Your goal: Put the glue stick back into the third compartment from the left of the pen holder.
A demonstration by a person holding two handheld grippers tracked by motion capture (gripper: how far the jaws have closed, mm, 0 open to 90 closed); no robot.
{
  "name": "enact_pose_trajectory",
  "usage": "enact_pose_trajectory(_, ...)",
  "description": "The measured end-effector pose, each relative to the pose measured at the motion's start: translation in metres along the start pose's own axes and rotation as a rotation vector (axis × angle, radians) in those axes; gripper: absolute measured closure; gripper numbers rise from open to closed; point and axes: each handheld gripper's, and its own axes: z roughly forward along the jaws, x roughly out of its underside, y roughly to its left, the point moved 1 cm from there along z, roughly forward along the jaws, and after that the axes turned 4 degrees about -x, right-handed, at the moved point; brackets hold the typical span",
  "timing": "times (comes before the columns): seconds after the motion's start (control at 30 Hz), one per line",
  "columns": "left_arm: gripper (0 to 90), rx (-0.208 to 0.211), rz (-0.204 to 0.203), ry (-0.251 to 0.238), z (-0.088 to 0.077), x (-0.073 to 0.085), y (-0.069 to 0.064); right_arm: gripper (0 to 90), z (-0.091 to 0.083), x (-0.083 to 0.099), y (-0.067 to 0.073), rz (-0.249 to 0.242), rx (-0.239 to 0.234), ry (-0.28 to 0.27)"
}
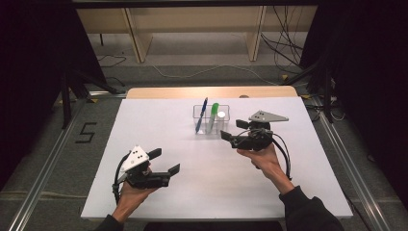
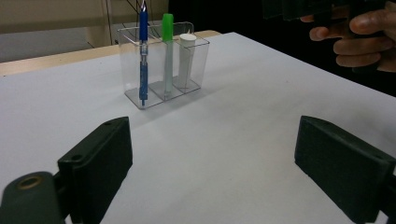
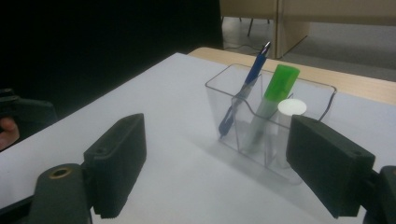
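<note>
Clear plastic organiser (image 1: 211, 120), three square compartments in a row, standing toward the far middle of a white, matte surface (image 1: 144, 125). Thin, glossy, see-through walls with rounded corners.

In the left compartment, as seen from the high view, a slim blue pen (image 1: 201, 115): long axis near upright, leaning slightly, its upper end tilted toward the far right, pointed tip up. Translucent barrel, metal tip, seen in the right gripper view (image 3: 243, 95).

In the middle compartment, a marker with a bright green cap (image 1: 213, 116): close to upright, cap end up, leaning a little the same way; pale, possibly frosted body, hard to tell through the plastic.

In the right compartment, a white cylinder (image 1: 221, 115), flat round top up, standing vertical; smooth and matte in the left gripper view (image 2: 186, 60).

Right gripper (image 1: 231, 136) held just right of and near the organiser, pointing left toward it; black blocky jaws spread wide, nothing between them, apart from the organiser.

Left gripper (image 1: 166, 161) low at the near left, well apart from the organiser, aimed toward it; jaws spread, nothing between them.
</note>
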Motion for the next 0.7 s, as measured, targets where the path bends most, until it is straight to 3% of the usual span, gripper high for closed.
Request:
enact_pose_trajectory(0.23, 10.8, 0.004, -0.003, 0.001, -0.001, 0.0, 0.0, 19.2, -0.006, 0.009, 0.008, -0.021, -0.024, 0.001)
enact_pose_trajectory(0.7, 10.8, 0.015, -0.005, 0.005, -0.001, -0.001, 0.0, 18.5, -0.03, 0.03, 0.014, -0.049, -0.025, -0.019)
